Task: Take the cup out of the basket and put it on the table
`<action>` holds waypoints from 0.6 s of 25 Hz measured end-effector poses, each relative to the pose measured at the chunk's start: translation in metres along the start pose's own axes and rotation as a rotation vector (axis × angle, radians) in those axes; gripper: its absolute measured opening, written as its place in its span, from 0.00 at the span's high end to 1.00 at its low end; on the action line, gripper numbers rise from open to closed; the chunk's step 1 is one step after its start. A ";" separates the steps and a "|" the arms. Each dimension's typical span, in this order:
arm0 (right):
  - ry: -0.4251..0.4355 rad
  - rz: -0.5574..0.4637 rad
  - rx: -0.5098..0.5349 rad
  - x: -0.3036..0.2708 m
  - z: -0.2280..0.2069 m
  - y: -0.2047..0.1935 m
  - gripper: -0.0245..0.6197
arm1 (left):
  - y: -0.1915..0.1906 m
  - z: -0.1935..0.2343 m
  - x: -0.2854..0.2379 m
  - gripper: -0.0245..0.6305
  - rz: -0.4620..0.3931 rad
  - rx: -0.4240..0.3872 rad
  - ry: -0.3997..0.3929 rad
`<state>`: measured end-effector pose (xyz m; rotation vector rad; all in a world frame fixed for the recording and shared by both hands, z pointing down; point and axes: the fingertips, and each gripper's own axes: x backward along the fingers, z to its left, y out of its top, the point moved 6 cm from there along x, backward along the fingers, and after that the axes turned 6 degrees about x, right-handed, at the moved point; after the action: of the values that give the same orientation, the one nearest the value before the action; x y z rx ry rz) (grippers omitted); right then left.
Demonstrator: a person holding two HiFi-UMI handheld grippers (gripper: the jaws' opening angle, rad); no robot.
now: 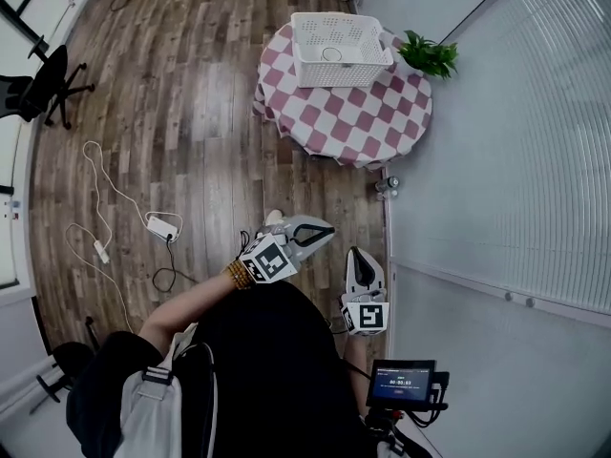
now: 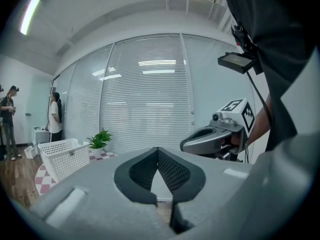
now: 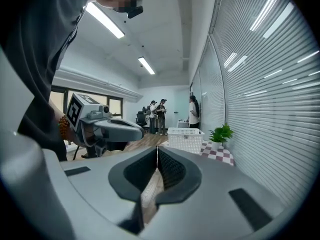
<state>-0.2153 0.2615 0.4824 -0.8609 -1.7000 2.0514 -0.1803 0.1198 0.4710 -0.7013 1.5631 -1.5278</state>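
both the left gripper (image 1: 323, 230) and right gripper (image 1: 359, 254) are pressed together and empty, held level because the person stands well short of the table (image 1: 372, 122), where the cup (image 1: 331, 54) sits inside the basket (image 1: 344, 71).

Whitish cup (image 1: 331, 54) inside white basket (image 1: 344, 74), on checked round table (image 1: 363, 122)

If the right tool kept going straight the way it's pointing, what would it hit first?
Nothing near the right tool: bare wooden floor ahead, then probably the checkered table with the white basket, though depth is unclear.
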 end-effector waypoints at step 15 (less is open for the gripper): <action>0.181 0.033 -0.034 -0.179 -0.038 0.033 0.95 | -0.017 0.194 0.005 0.96 0.049 0.027 0.107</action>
<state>-0.0517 0.1743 0.4887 -1.0579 -1.6374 1.9055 -0.0207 0.0121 0.5008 -0.5699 1.6235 -1.5693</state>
